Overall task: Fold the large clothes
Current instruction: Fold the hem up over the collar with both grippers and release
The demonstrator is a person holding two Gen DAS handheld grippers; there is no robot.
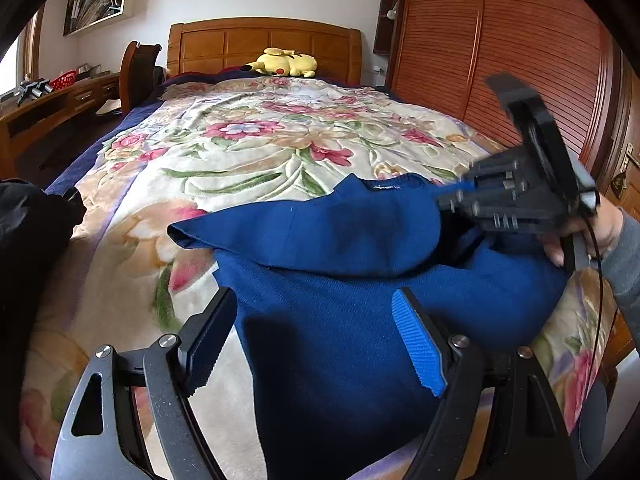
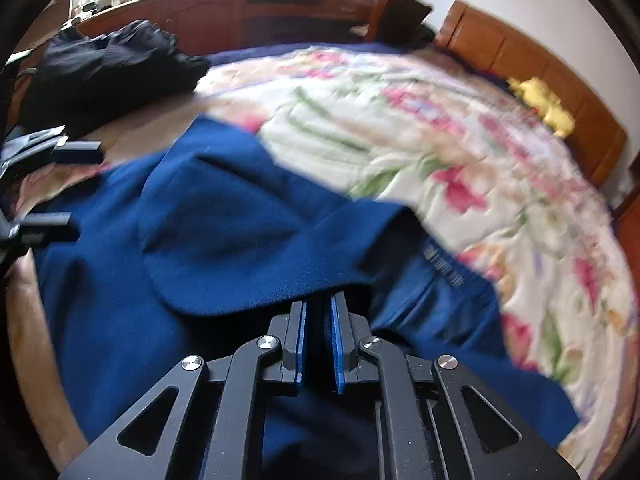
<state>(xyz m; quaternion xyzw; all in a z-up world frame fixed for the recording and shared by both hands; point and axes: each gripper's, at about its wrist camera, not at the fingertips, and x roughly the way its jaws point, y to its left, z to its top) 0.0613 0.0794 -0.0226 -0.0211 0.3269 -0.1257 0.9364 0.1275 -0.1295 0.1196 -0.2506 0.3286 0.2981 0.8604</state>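
Spread over the near end of the floral blanket point(image 1: 248, 140), filling the lower middle of the left wrist view: blue garment point(image 1: 320, 232), with one flap folded back across itself and arching up a little. Same garment point(image 2: 220, 220) across the lower left and centre of the right wrist view, white label print showing near its collar at centre right.

At the bottom of the left wrist view: left gripper point(image 1: 316, 340), jaws wide apart, gripping nothing, poised over the garment's lower part with the cloth showing between the fingers. Seen again at the left edge of the right wrist view, its fingers point(image 2: 76, 147) likewise parted.

At the bottom centre of the right wrist view: right gripper point(image 2: 319, 304), jaws drawn almost together, only a narrow slit left, tips buried in the edge of the folded flap and pinching it. At centre right of the left wrist view, blurred: same right gripper point(image 1: 444, 200) at the garment's collar, with a hand point(image 1: 592, 232) in a grey sleeve behind it.

Elsewhere: black clothing point(image 2: 108, 64) heaped at upper left of the right wrist view; yellow plush toy point(image 1: 284, 62) against the wooden headboard point(image 1: 264, 40) at top centre; slatted wooden wardrobe point(image 1: 520, 60) at upper right.
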